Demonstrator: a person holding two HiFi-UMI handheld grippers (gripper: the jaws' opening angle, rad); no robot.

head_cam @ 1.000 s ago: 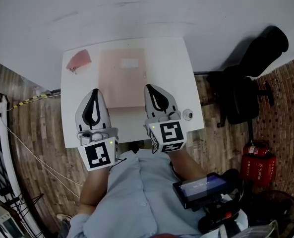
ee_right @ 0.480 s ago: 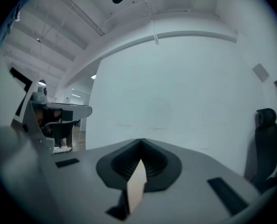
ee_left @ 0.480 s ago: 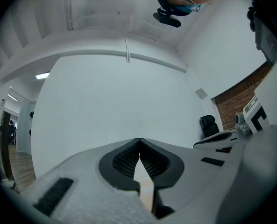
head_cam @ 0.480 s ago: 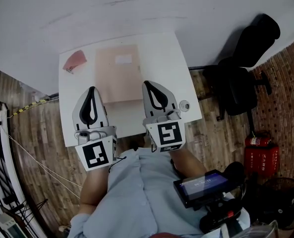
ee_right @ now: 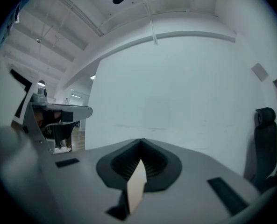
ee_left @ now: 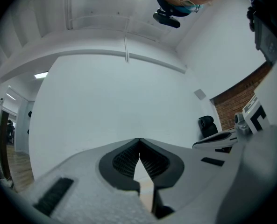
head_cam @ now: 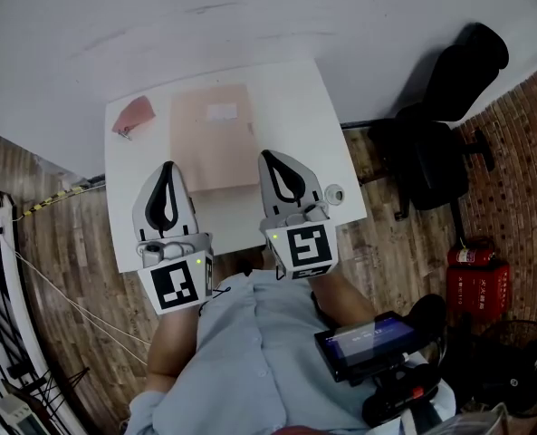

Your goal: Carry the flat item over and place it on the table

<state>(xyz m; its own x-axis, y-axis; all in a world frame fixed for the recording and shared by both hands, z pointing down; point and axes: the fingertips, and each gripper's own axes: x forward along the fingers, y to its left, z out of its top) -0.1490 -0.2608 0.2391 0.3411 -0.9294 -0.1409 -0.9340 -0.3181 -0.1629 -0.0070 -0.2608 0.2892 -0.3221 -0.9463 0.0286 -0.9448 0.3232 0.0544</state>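
Observation:
A flat beige item (head_cam: 214, 139) with a pale label lies on the white table (head_cam: 295, 107), and its near edge falls between my two grippers. My left gripper (head_cam: 167, 165) hovers over the table's near left part, just left of the item, jaws together. My right gripper (head_cam: 270, 155) hangs over the item's near right corner, also shut. In the left gripper view the left gripper (ee_left: 139, 140) has its tips meeting with nothing pinched. The right gripper (ee_right: 141, 140) looks the same in the right gripper view. A beige sliver shows below through each gap.
A pink-red object (head_cam: 132, 116) lies at the table's far left corner. A small round white thing (head_cam: 334, 194) sits by the table's right edge. A black office chair (head_cam: 431, 152) and a red fire extinguisher (head_cam: 474, 288) stand to the right. A white wall lies beyond.
The table and the flat item have slid slightly left and up in the head view. Both grippers stay shut and have hardly moved against the item.

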